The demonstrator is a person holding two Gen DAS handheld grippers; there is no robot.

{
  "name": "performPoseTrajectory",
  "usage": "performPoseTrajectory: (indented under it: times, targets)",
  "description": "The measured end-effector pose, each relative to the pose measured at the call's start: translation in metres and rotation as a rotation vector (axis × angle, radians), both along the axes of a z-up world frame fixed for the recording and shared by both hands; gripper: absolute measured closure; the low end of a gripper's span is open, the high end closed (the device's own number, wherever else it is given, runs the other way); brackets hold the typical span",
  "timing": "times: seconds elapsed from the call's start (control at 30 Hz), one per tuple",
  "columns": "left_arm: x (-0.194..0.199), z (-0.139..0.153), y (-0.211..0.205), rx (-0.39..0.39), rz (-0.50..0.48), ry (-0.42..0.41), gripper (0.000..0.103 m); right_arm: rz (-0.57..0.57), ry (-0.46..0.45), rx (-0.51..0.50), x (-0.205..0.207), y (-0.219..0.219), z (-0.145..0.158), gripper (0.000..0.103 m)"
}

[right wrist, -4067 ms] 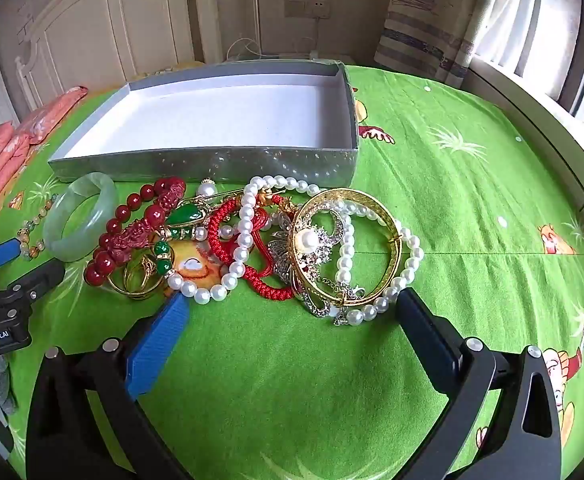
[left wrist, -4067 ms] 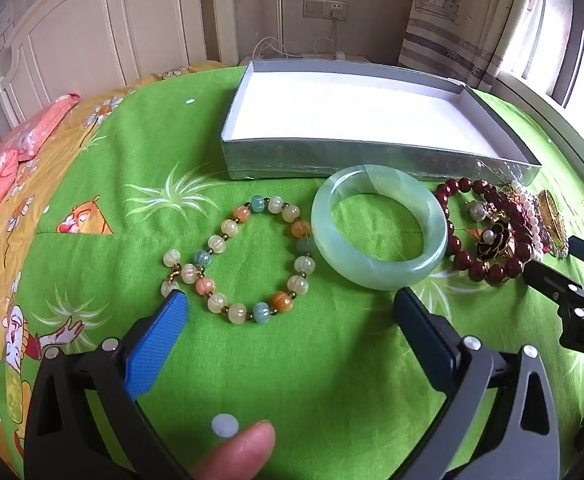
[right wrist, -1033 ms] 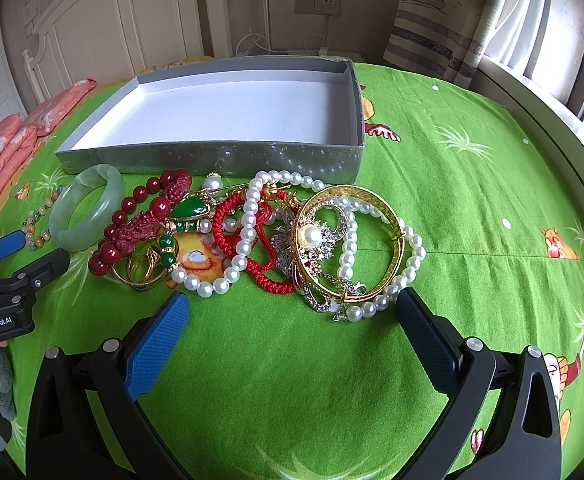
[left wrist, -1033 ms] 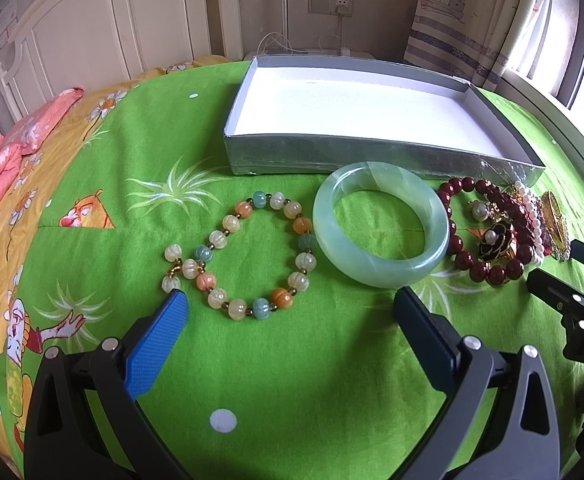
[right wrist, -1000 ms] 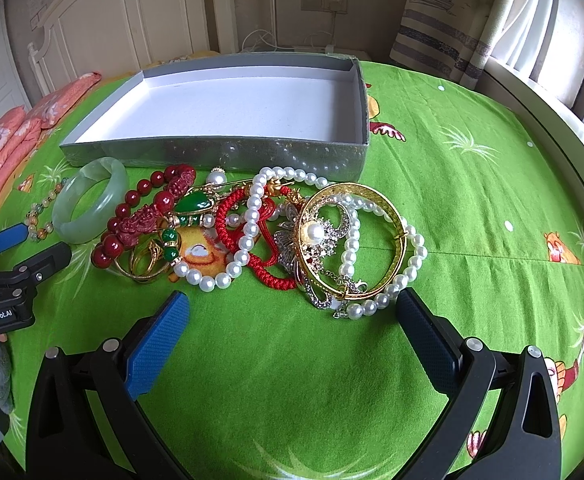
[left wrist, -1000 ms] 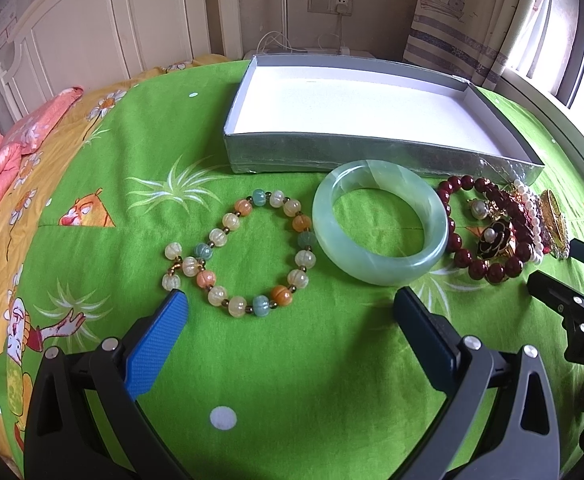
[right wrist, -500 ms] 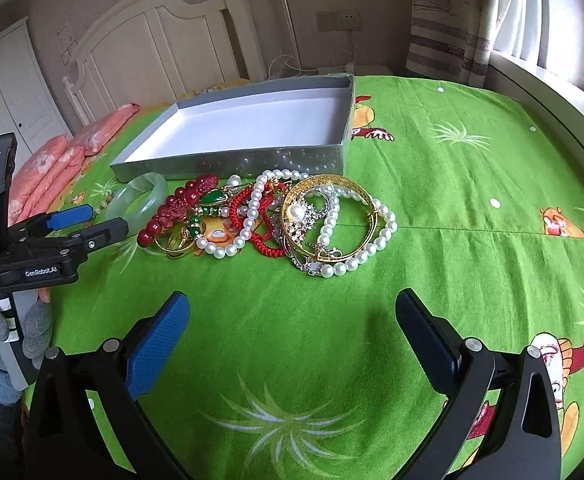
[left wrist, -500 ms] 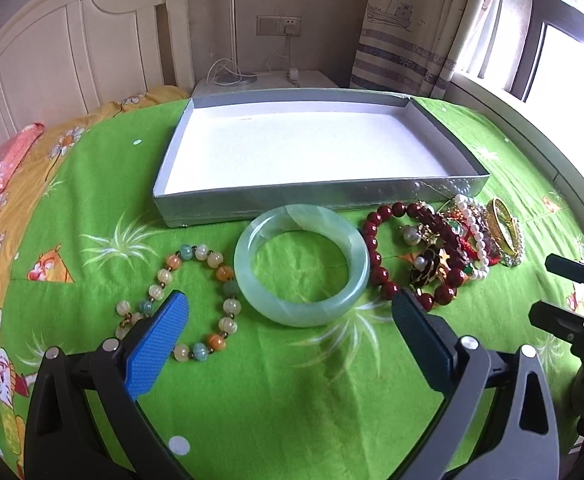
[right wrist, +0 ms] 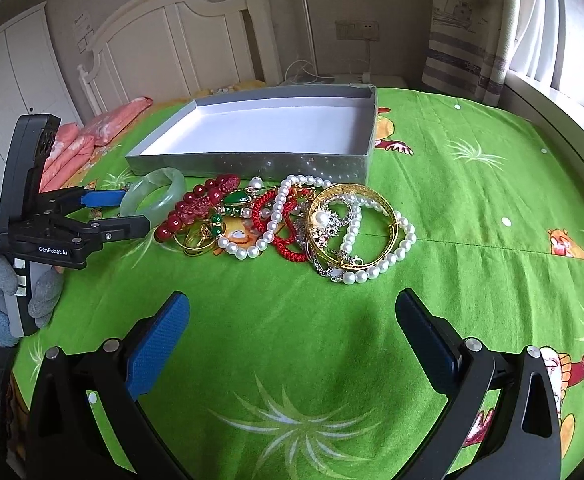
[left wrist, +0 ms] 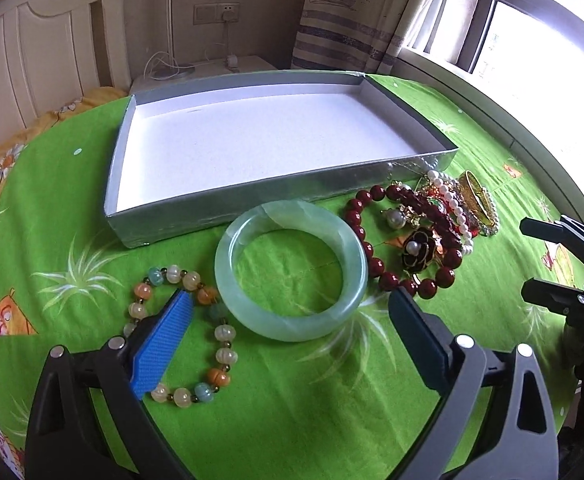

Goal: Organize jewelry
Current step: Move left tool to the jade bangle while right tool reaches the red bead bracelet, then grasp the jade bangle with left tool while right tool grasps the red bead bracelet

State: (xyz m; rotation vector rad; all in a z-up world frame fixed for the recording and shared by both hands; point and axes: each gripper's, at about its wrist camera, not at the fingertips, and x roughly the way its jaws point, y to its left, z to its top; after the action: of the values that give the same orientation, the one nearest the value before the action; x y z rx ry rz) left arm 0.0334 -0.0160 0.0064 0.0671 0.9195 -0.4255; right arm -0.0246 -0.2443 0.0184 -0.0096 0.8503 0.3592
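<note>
Approach step: left gripper (left wrist: 290,326) spread wide, empty, near pale green jade bangle (left wrist: 291,270). Right gripper (right wrist: 292,328) spread, empty. Next: straddle bangle rim, clamp, lift into shallow silver cardboard tray (left wrist: 228,204).

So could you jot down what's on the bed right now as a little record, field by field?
surface: green bedspread
box: grey box, white inside, nothing in it
loose pieces: jade bangle; pastel bead bracelet, partly behind a blue pad
heap: tangled jewelry pile, touching the box front
left tongs: open, holding nothing
right tongs: open, holding nothing

Bright daylight from the window (left wrist: 539,36), soft shadows, strong fisheye edge distortion.
</note>
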Motion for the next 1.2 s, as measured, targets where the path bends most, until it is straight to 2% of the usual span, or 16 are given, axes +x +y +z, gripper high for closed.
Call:
performPoseTrajectory:
  times: [0.13, 0.2, 0.23, 0.3, 0.4, 0.53, 0.63, 0.73, 0.8, 0.9, 0.93, 1.0, 1.03, 1.13, 1.2]
  targets:
    - [-0.007, -0.001, -0.010, 0.024, -0.016, -0.017, 0.008, 0.037, -0.062, 0.007, 0.004, 0.008, 0.012, 0.005]
    - [-0.010, 0.000, -0.013, 0.021, -0.012, -0.024, 0.021, 0.069, -0.102, 0.004, 0.010, 0.014, 0.020, 0.015]
    - [-0.012, 0.001, -0.013, 0.008, -0.014, -0.026, 0.022, 0.085, -0.107, -0.010, 0.014, 0.019, 0.022, 0.021]
    - [-0.017, 0.002, -0.019, -0.009, -0.033, -0.032, 0.022, 0.102, -0.107, -0.041, 0.021, 0.028, 0.023, 0.023]
    - [-0.024, 0.002, -0.029, 0.036, -0.037, -0.055, 0.022, 0.142, -0.087, -0.057, 0.030, 0.038, 0.021, 0.032]
    - [-0.026, 0.005, -0.024, 0.028, -0.005, -0.073, 0.022, 0.185, -0.071, -0.001, 0.028, 0.044, 0.024, 0.048]
    - [-0.029, 0.014, -0.018, 0.032, 0.021, -0.112, 0.022, 0.186, -0.063, 0.001, 0.028, 0.047, 0.022, 0.050]
    - [-0.023, 0.025, -0.014, 0.014, 0.038, -0.129, 0.021, 0.181, -0.049, 0.040, 0.038, 0.045, 0.018, 0.068]
    - [-0.014, 0.028, -0.014, 0.014, 0.039, -0.123, 0.021, 0.187, -0.055, 0.048, 0.044, 0.048, 0.019, 0.070]
    - [-0.001, 0.026, -0.016, 0.015, 0.031, -0.100, 0.023, 0.199, -0.053, 0.001, 0.055, 0.058, 0.018, 0.075]
    - [0.003, 0.025, -0.016, 0.019, 0.027, -0.093, 0.025, 0.204, -0.054, -0.014, 0.059, 0.060, 0.017, 0.078]
    - [0.011, 0.021, -0.017, 0.032, 0.024, -0.071, 0.040, 0.208, -0.046, -0.051, 0.067, 0.064, 0.011, 0.081]
    - [0.015, 0.018, -0.017, 0.036, 0.020, -0.055, 0.042, 0.208, -0.027, -0.068, 0.070, 0.065, 0.007, 0.081]
    - [0.023, 0.005, -0.017, 0.074, 0.030, -0.014, 0.043, 0.215, -0.009, -0.058, 0.070, 0.064, 0.005, 0.081]
    - [0.023, 0.001, -0.015, 0.068, 0.030, -0.022, 0.040, 0.225, -0.013, -0.065, 0.067, 0.064, 0.003, 0.081]
